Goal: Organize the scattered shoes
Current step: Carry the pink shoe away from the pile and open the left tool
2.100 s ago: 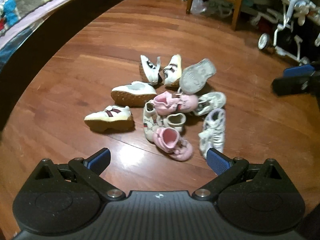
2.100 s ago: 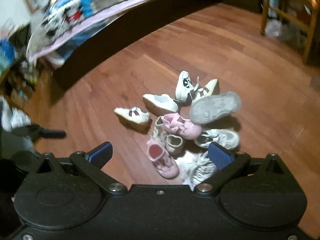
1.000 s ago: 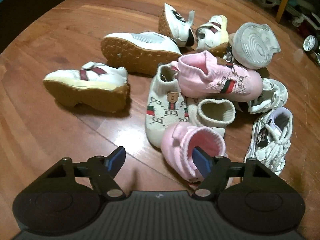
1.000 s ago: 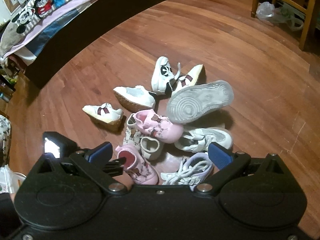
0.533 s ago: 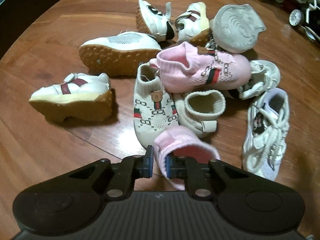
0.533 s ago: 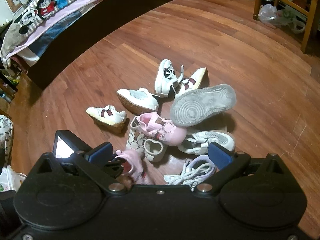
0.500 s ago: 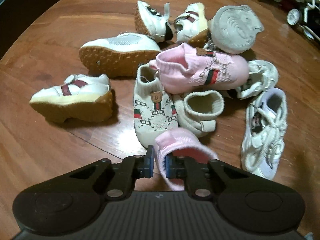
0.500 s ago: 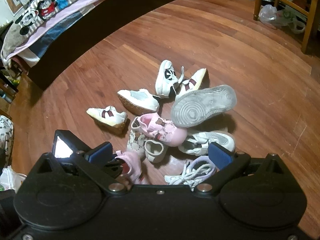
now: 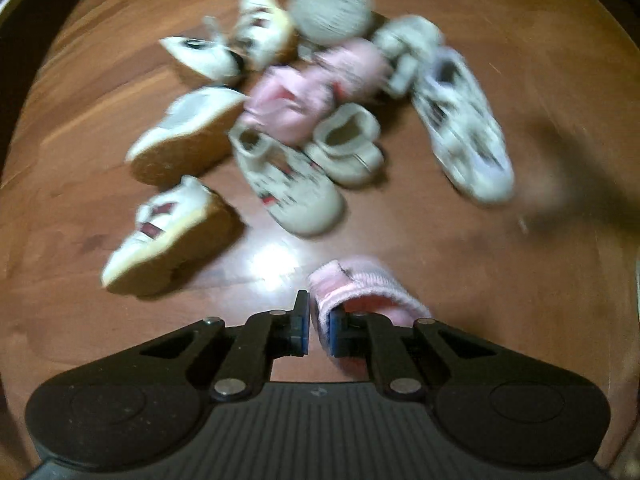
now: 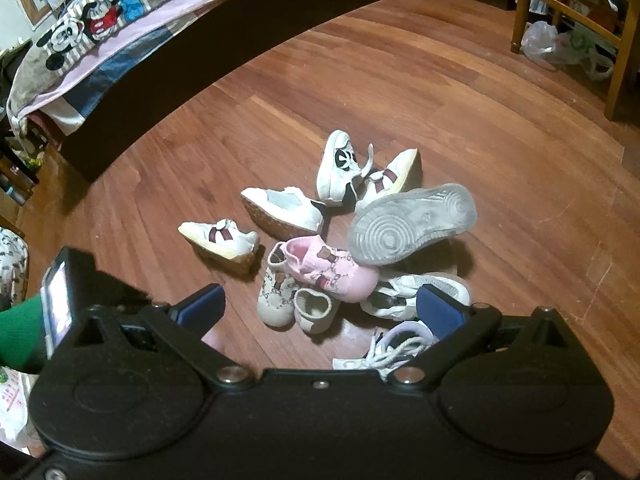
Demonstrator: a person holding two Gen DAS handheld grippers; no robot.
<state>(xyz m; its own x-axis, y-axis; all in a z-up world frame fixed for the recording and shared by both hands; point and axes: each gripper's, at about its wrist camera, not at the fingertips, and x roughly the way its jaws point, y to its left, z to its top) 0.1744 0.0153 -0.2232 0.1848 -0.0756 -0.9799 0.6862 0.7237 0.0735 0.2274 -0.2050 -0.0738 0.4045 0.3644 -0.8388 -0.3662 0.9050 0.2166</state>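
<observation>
Overall, the wooden floor (image 10: 400, 92) fills both views, with a bed (image 10: 120, 20) under a cartoon-print blanket along the far left edge and a wooden chair (image 10: 572, 12) at the far right, a plastic bag (image 10: 560, 46) lying under it.

The pile of shoes (image 10: 340, 240) sits on the floor in the middle of the right wrist view. Largest in it is an overturned shoe (image 10: 412, 224), grey sole up, resting on top of the others. Beneath and beside it:
- a pink shoe (image 10: 332, 268) lying across a cream patterned shoe (image 10: 278, 294)
- a small cream bootie (image 10: 314, 310), touching the patterned shoe
- a white laced sneaker (image 9: 464, 128) at the right edge of the pile (blurred in the left wrist view)
- a white shoe with a red strap (image 10: 220, 238), just left of the pile and slightly apart from it

The right claw (image 10: 320, 308) hangs above the near side of the pile, fingers spread wide and gripping nothing.

The left claw (image 9: 318, 328) is clenched on the knitted cuff of a second pink shoe (image 9: 360, 292). One blue pad presses the outside of the cuff, the other sits inside the opening. This shoe is at the near edge of the left wrist view, apart from the pile; whether it touches the floor cannot be told
</observation>
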